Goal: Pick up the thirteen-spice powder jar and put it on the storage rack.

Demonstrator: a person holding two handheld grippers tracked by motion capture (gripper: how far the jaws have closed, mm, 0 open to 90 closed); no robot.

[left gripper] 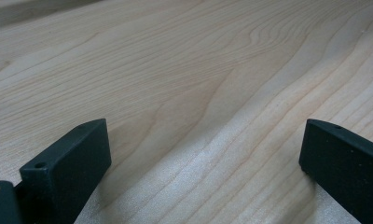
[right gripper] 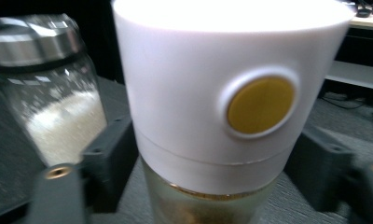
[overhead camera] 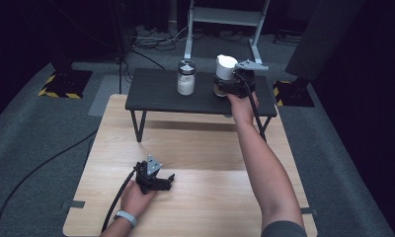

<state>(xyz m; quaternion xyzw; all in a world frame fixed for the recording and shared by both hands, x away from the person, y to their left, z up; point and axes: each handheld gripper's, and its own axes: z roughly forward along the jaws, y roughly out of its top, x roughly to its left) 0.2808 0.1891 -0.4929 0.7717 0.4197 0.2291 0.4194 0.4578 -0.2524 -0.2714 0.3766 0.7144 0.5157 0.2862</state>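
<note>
Here the right hand-held gripper (overhead camera: 233, 81) stands part-open, jaws flanking the white-capped grinder (right gripper: 222, 116) without a clear press. Glass base: rigid, slick, breakable; grip below the cap. Rice jar (right gripper: 49, 107) just beside. Left hand-held gripper (overhead camera: 161, 181) open on the counter (left gripper: 184, 84).

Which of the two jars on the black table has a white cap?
The jar between the right gripper's jaws; the other jar, left of it, has a metal lid.

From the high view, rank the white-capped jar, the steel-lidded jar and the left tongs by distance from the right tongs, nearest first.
1. White-capped jar: between the right tongs' jaws, on the black table's right.
2. Steel-lidded jar: to its left on the same black table.
3. Left tongs: down on the near wooden table.
</note>
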